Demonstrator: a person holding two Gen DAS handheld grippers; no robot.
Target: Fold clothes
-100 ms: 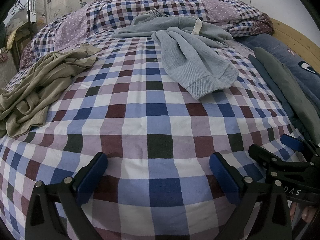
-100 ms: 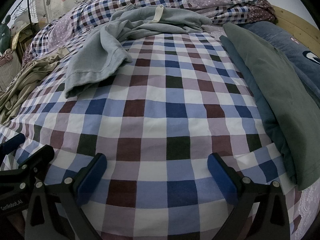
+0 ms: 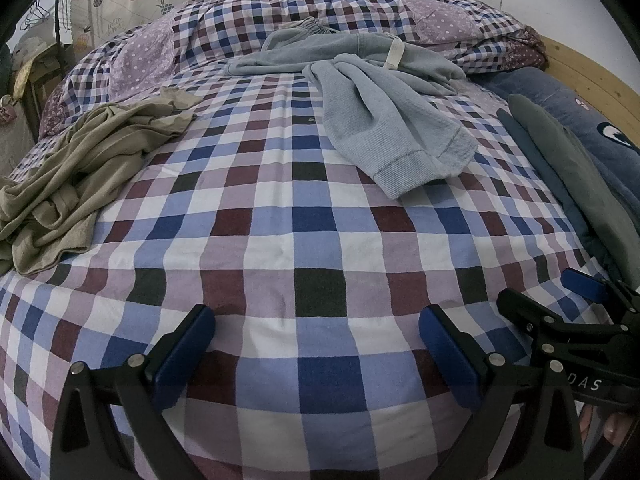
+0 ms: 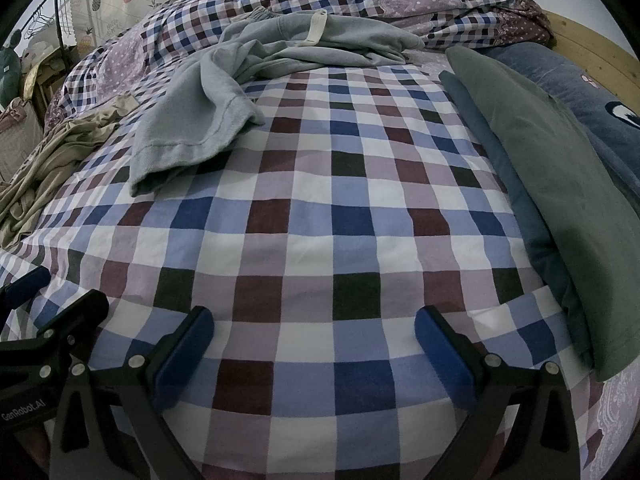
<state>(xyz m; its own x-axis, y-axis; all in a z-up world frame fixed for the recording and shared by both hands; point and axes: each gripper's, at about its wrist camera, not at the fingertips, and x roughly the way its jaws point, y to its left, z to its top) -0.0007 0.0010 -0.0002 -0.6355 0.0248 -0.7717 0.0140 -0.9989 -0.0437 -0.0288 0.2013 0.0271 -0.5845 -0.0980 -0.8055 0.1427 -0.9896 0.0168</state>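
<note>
A: Main garment first. Light grey sweatpants [image 3: 360, 76], upper centre of the left wrist frame, bunched against the rumpled duvet [image 3: 248, 20]. One leg trails down toward frame centre and ends in a ribbed cuff [image 3: 408, 172].

B: Handling?

A: Soft knit fleece, looks fairly thick, light enough for one jaw pair, no stiffness at all. It will sag and drag on the checked sheet [image 3: 312, 248]. Not slippery, I'd judge. Best holds: the ribbed cuff, since it lies flat and nearest, or the elastic waistband [image 3: 316, 26] at the top. The white tag strip [image 3: 394, 54] is too flimsy to pull on.

B: Same in the other view?

A: Yes, sweatpants [image 4: 280, 56] sit upper left-centre there, the loose leg hem [image 4: 176, 156] hanging toward the left.

B: Other clothes?

A: Crumpled khaki garment [image 3: 76, 172] at the left edge, thin and floppy, no clear edge to grab. Folded grey-green garment [image 4: 552, 184] on a folded blue one [image 4: 516, 200] along the right side, looks done already. Dark blue pillow [image 3: 592, 120] behind them, wooden bed frame [image 3: 592, 68] at far right.

B: Grippers?

A: Left gripper [image 3: 316, 344] at bottom centre, jaws spread wide, nothing between them, only sheet below. Right gripper [image 4: 314, 340] likewise spread and empty; it also shows at lower right of the left view. Both well apart from the sweatpants.
</note>
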